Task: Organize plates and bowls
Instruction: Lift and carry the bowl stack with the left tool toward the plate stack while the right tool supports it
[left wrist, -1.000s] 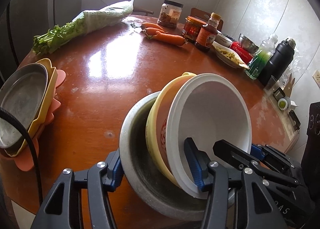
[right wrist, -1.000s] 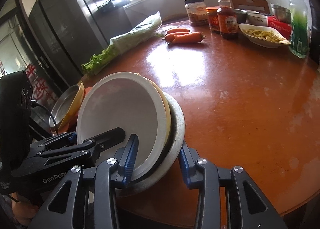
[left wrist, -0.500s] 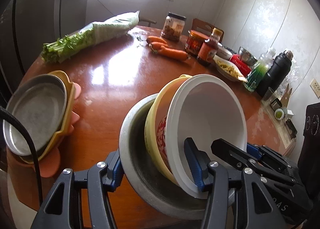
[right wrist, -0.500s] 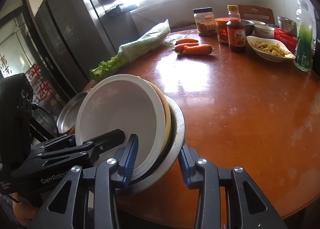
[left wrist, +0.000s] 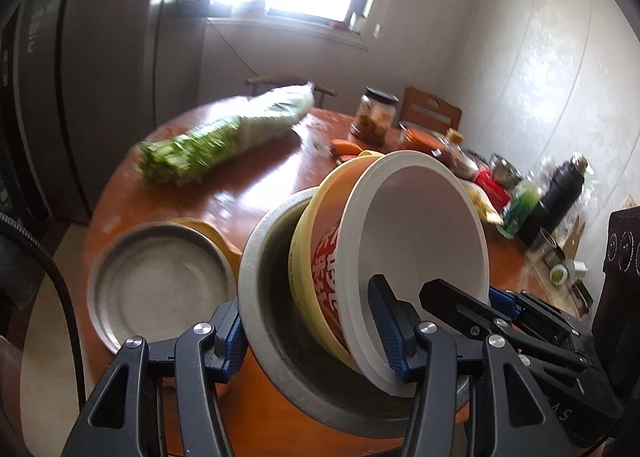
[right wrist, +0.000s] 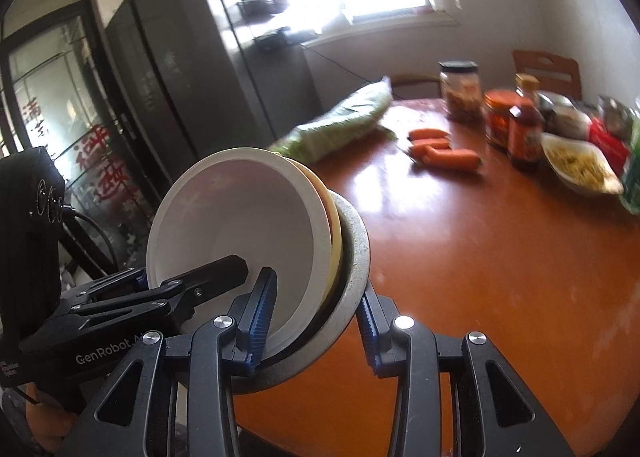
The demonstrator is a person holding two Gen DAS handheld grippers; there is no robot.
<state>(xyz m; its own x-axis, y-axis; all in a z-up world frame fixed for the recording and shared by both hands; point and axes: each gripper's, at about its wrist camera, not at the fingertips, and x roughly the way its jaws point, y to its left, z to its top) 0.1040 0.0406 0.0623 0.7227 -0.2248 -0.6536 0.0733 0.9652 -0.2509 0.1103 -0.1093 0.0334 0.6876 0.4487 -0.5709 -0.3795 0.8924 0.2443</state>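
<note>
Bowls, three of them nested, and they're up off the desk [right wrist: 500, 257] right now, tipped on edge between two grippers! The white bowl [left wrist: 424, 233] sits innermost, a yellow bowl with red print [left wrist: 320, 257] around it, and a speckled grey bowl [left wrist: 264, 297] takes the outside. The left hand-held gripper [left wrist: 312, 333] is pinching the stack's near rim, one blue pad on the grey wall, the other inside the white bowl. The right hand-held gripper [right wrist: 316, 321] is clamped the same way on the opposite rim, inner finger in the white bowl, outer finger against the grey one.

How will this handle? By the look of it, stiff and hard, likely ceramic or melamine, so no give, and breakable if dropped. Glossy walls could slide against each other, and the white and yellow bowls are only held in by the squeeze and the tilt. A bite across all three rims, as here, looks like the right hold; two hands share what is probably a fair weight.

Both grippers angle downward, arriving from either side, their bodies nearly meeting below the stack. Beneath and to the left waits the metal plate [left wrist: 160, 289] on a yellow dish [left wrist: 224, 245] near the desk's edge. Greens [right wrist: 340, 125], carrots [right wrist: 440, 149] and jars [right wrist: 460, 89] stay well clear across the desk.
</note>
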